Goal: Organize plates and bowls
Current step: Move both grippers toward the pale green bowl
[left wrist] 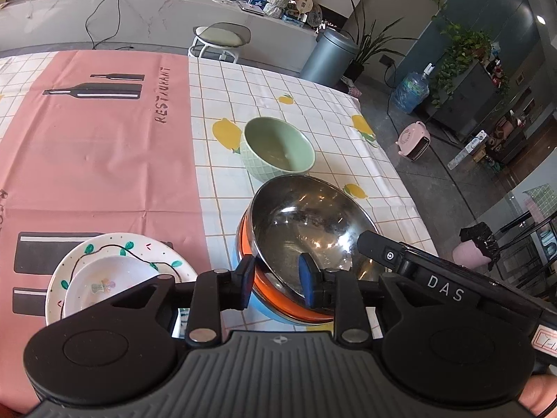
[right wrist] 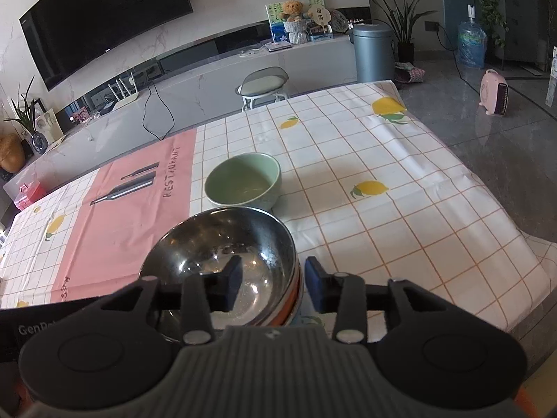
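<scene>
A steel bowl [left wrist: 306, 223] sits nested in an orange bowl [left wrist: 268, 289], which rests in a blue bowl [left wrist: 268, 310]. My left gripper [left wrist: 276, 282] straddles the stack's near-left rim, one pad outside and one inside, with gaps on both sides: open. My right gripper [right wrist: 273, 284] straddles the steel bowl [right wrist: 222, 244] at its right rim and is likewise open, not pressing. Just beyond the stack stands an empty green bowl [left wrist: 278, 146] [right wrist: 243, 181]. At the left, a vine-painted plate [left wrist: 104, 247] carries a smaller white dish [left wrist: 104, 278].
The table wears a checked lemon cloth [right wrist: 365, 209] with a pink panel [left wrist: 104, 160]. Its right edge drops to grey floor [right wrist: 504, 174] with a pink heater [right wrist: 494, 92]. A stool [right wrist: 264, 85] and a bin [right wrist: 372, 52] stand beyond the far edge.
</scene>
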